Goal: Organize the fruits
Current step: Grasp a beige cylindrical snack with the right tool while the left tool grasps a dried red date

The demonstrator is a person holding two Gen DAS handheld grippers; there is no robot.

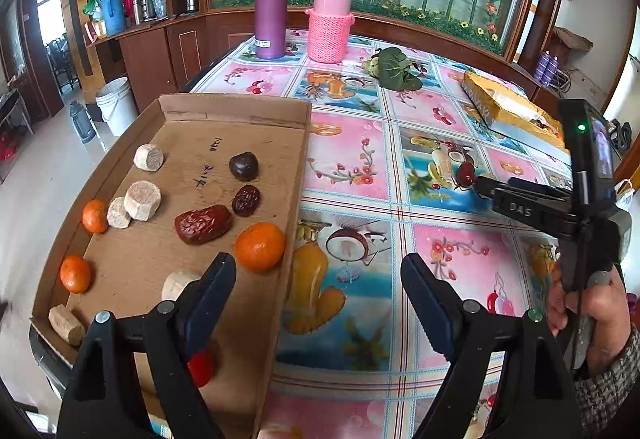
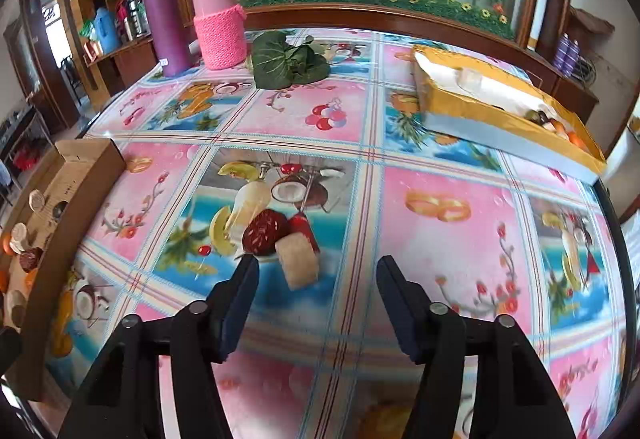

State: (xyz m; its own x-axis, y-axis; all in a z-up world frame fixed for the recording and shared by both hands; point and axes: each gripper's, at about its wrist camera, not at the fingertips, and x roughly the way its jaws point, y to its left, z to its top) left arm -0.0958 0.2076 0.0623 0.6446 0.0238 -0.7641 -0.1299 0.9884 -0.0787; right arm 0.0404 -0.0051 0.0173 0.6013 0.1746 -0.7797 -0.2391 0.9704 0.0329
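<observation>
Flanking red date: pale cake | leaves, yellow box beyond

Table: cardboard tray, date.

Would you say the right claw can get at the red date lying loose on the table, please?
Probably yes: the right claw is open just short of the red date, with only a beige chunk touching it.
</observation>
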